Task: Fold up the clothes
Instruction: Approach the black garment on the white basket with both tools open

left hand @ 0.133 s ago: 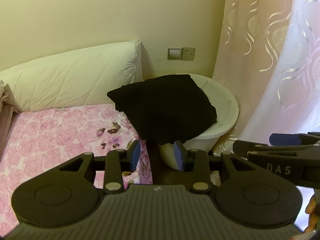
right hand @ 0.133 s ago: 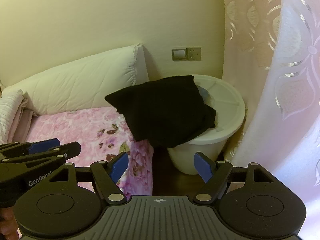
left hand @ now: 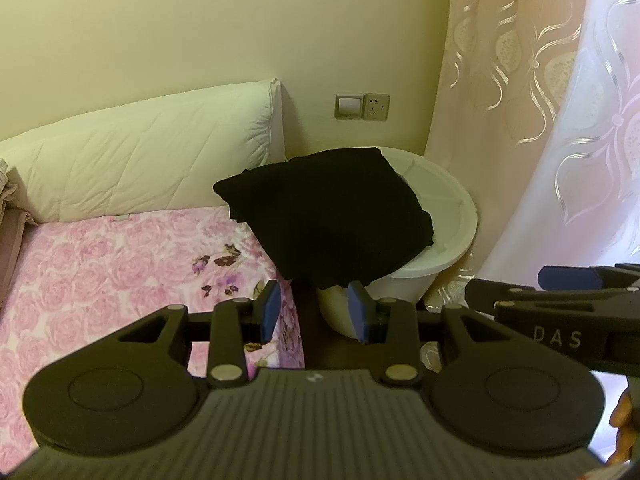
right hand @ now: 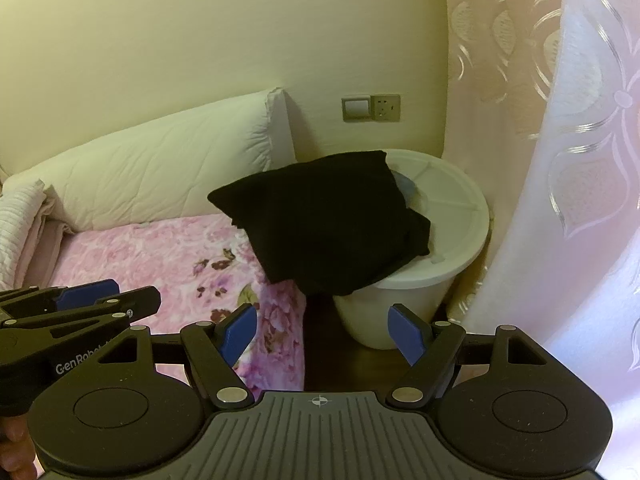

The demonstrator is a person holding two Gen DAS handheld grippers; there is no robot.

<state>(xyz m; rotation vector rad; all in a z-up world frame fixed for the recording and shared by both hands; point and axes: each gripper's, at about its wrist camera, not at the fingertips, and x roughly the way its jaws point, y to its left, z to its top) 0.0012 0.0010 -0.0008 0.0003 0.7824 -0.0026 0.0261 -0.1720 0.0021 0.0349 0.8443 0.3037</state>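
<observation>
A folded black garment (left hand: 332,216) (right hand: 332,216) lies on top of a white round bin (left hand: 448,216) (right hand: 452,208), hanging over its left rim toward the bed. My left gripper (left hand: 314,312) is open, short of the garment, with nothing between its blue pads. My right gripper (right hand: 324,334) is open wider, also back from the garment and empty. Each gripper shows at the edge of the other's view: the right one (left hand: 568,280) at the right, the left one (right hand: 86,296) at the left.
A bed with a pink floral cover (left hand: 120,272) (right hand: 168,256) fills the left. A white pillow (left hand: 140,164) leans on the wall behind it. A patterned curtain (left hand: 540,120) hangs at the right. A dark gap of floor (right hand: 320,344) runs between bed and bin.
</observation>
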